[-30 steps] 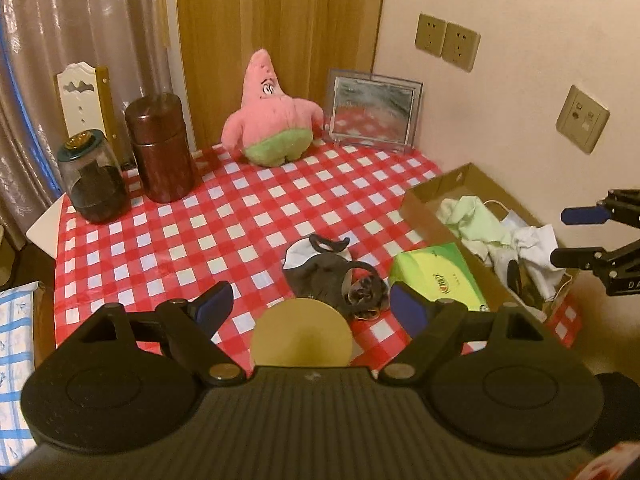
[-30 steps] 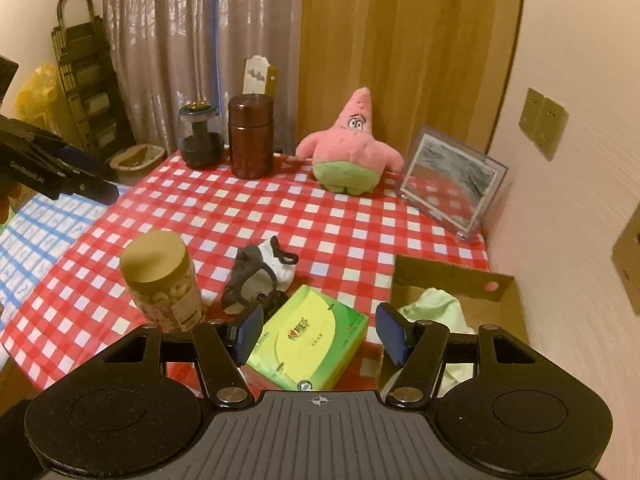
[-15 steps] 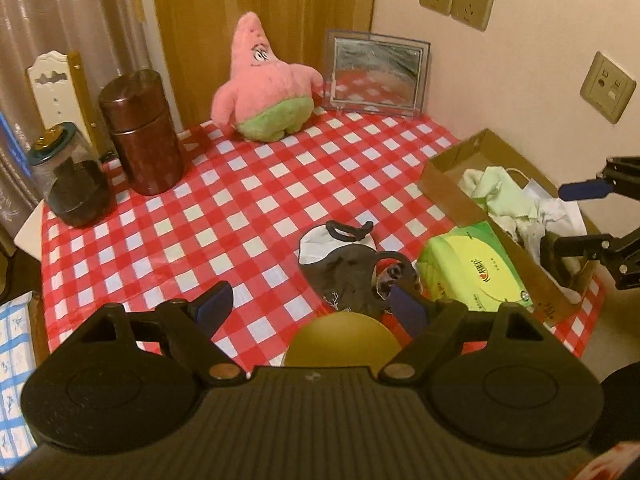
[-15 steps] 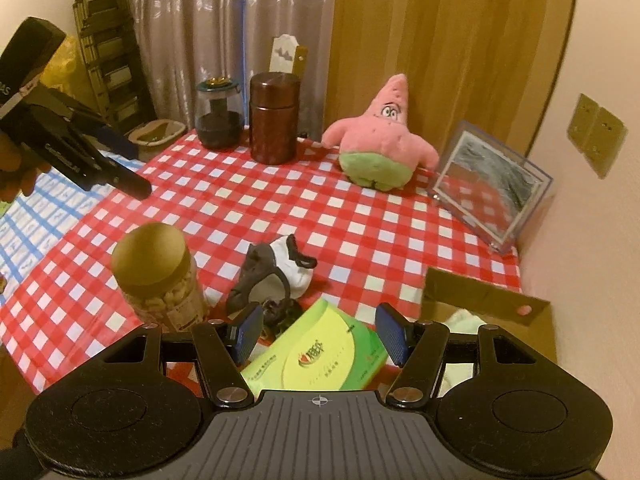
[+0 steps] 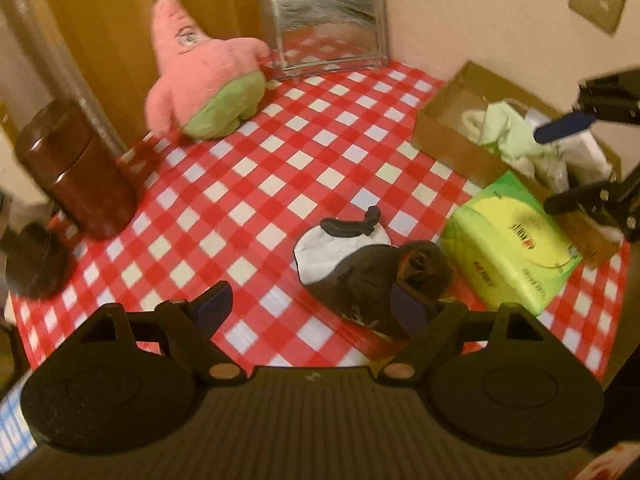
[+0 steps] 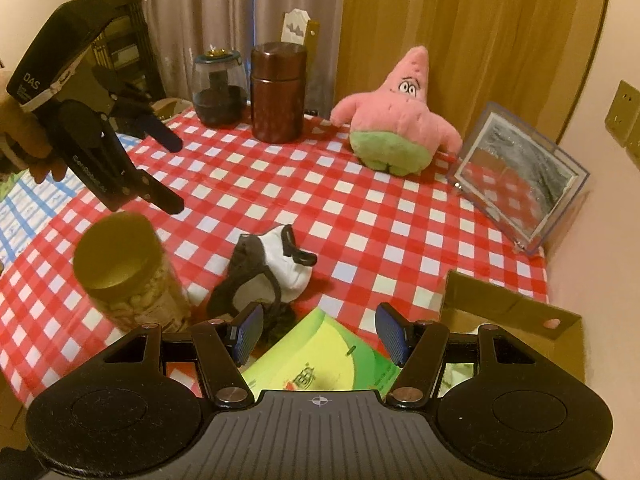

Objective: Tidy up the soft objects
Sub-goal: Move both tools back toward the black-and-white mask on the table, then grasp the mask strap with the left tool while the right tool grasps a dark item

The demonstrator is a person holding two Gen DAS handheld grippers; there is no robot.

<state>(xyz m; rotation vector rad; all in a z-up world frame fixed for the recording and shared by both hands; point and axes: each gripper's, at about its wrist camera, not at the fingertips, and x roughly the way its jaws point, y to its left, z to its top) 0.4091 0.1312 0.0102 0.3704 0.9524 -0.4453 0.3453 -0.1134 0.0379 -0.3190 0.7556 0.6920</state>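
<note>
We see the left gripper (image 5: 308, 304) with jaws wide apart, nothing between them; the black-and-white soft cloth (image 5: 360, 260) lies on the checked tablecloth (image 5: 248, 184) just ahead of its right jaw. The right gripper (image 6: 320, 330) stands open over the green tissue pack (image 6: 320, 360), pads clear. Cardboard box (image 6: 508, 308) sits right of it.

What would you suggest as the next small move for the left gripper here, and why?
Probably ease the left gripper down and slightly right, so its open jaws straddle the black and white fabric piece. That piece lies loose on the checked tablecloth, just ahead of the fingers, while the cardboard box already holds other cloths. The right gripper hangs open over the green tissue pack.
</note>
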